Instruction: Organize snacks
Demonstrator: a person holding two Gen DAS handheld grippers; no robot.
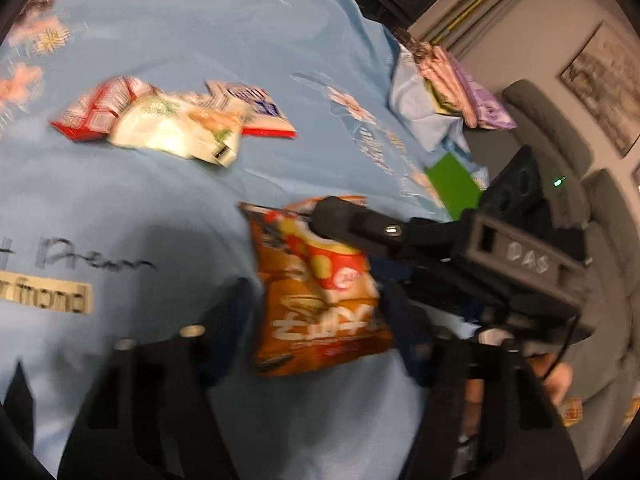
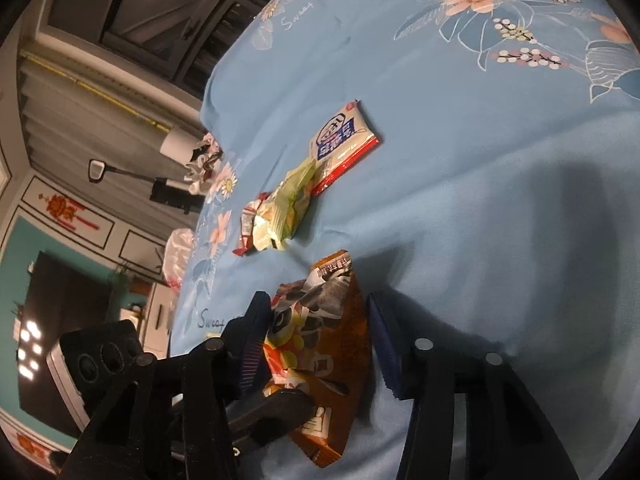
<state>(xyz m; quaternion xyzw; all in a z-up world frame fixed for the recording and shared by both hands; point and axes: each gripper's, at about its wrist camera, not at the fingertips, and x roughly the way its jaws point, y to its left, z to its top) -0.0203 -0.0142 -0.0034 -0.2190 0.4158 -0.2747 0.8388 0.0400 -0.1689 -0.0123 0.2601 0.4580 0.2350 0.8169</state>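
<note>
An orange snack bag (image 1: 320,292) lies on the blue flowered cloth (image 1: 180,200), between the wide-open fingers of my left gripper (image 1: 320,316). My right gripper (image 1: 340,216) reaches in from the right and touches the bag's top edge. In the right wrist view the same orange bag (image 2: 320,344) lies between my right gripper's (image 2: 316,340) open fingers, with the left gripper's fingertip (image 2: 276,412) pressing on its lower end. Farther off lie a pale green packet (image 1: 176,128) on a red-and-white packet (image 1: 104,112) and a white-and-blue packet (image 1: 256,108); they also show in the right wrist view (image 2: 288,208).
A pile of packets and cloth (image 1: 444,88) sits at the cloth's far right edge, next to a green card (image 1: 456,188). A grey sofa (image 1: 580,200) stands beyond the edge. In the right wrist view the cloth edge (image 2: 208,200) drops to a room with a dark television (image 2: 60,320).
</note>
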